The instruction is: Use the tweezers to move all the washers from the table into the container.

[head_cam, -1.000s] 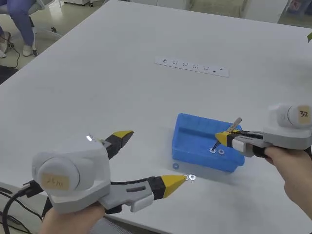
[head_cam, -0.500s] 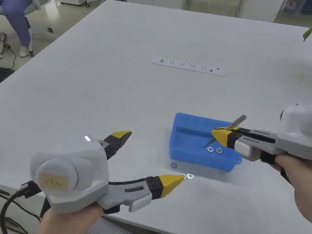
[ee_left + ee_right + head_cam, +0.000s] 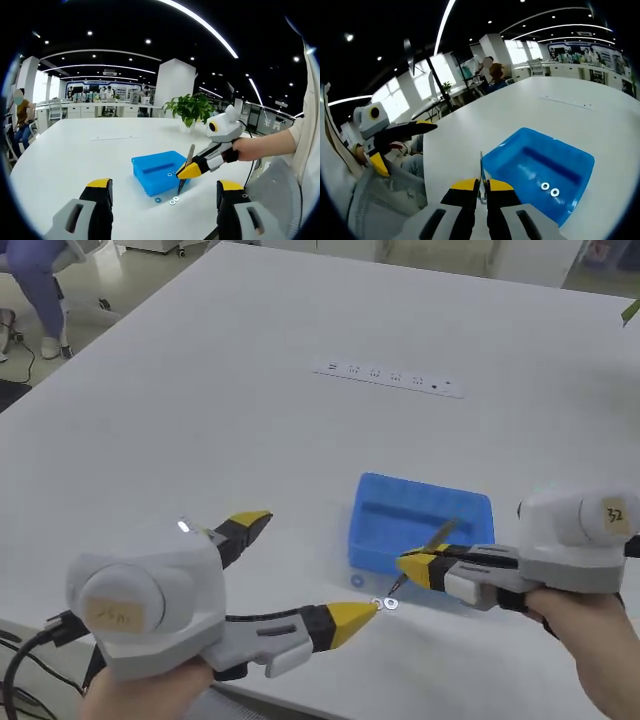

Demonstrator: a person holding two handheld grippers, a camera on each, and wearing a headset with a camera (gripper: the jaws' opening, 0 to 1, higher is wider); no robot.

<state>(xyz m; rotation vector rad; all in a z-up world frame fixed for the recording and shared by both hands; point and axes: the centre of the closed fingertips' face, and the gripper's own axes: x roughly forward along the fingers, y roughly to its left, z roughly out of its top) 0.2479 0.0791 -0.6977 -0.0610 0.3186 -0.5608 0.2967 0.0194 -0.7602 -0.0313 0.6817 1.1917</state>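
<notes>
Just beside the blue plastic tray container [image 3: 420, 490], my right gripper [image 3: 412, 565] clamps slim metal tweezers [image 3: 440, 535], tips at small steel washers [image 3: 391, 603]; two round washers [image 3: 545, 186] lie inside; left gripper [image 3: 308, 565] jaws gape apart.

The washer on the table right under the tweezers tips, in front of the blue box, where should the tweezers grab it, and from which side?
The washer lies flat on the table, too thin for a side pinch. So probably take its rim from above: one tip of the tweezers in the hole, the other outside the ring.
</notes>
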